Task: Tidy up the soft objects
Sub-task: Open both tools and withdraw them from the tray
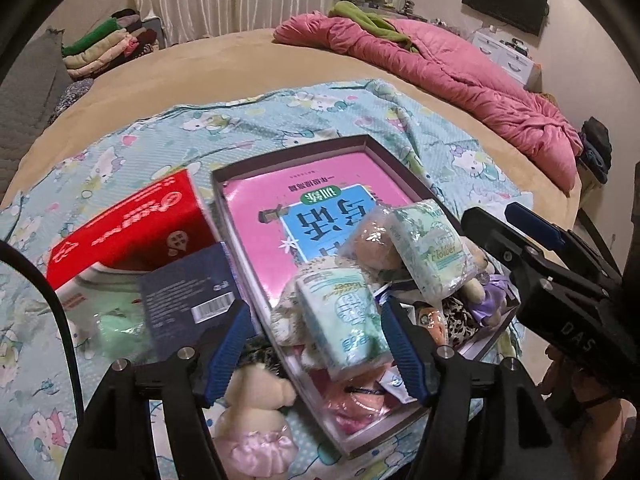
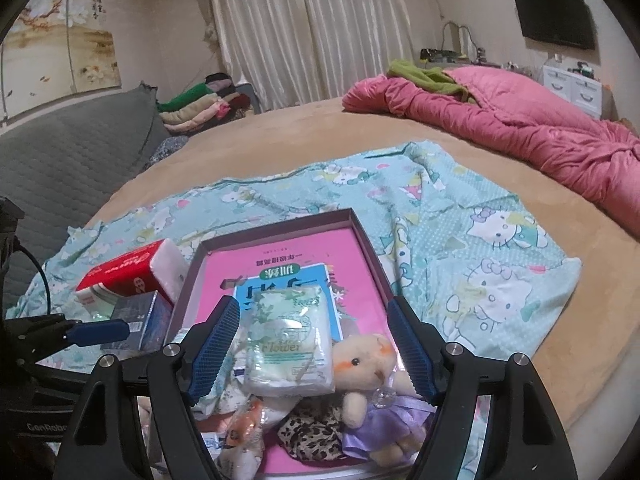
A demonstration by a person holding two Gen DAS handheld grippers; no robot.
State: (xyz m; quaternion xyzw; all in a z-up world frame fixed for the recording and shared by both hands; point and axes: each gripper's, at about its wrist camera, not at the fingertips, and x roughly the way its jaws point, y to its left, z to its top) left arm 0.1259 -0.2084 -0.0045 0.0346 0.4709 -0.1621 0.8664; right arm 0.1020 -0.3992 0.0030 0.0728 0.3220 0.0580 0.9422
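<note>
Soft items are piled in the shallow box [image 1: 362, 145] for containment. Left gripper [image 1: 316, 350] fingers stand open around a tissue pack [image 1: 344, 320], unpressed; right gripper [image 2: 312, 354] fingers likewise open around another pack [image 2: 290, 344].

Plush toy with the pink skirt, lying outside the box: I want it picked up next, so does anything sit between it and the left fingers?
Nothing visible blocks it. The plush toy lies on the sheet beside the box, just below the open left gripper.

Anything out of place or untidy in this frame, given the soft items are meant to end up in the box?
Yes: a plush with a pink skirt lies on the sheet outside the box, beside its near-left wall. Inside, tissue packs are heaped loosely on the toys.
</note>
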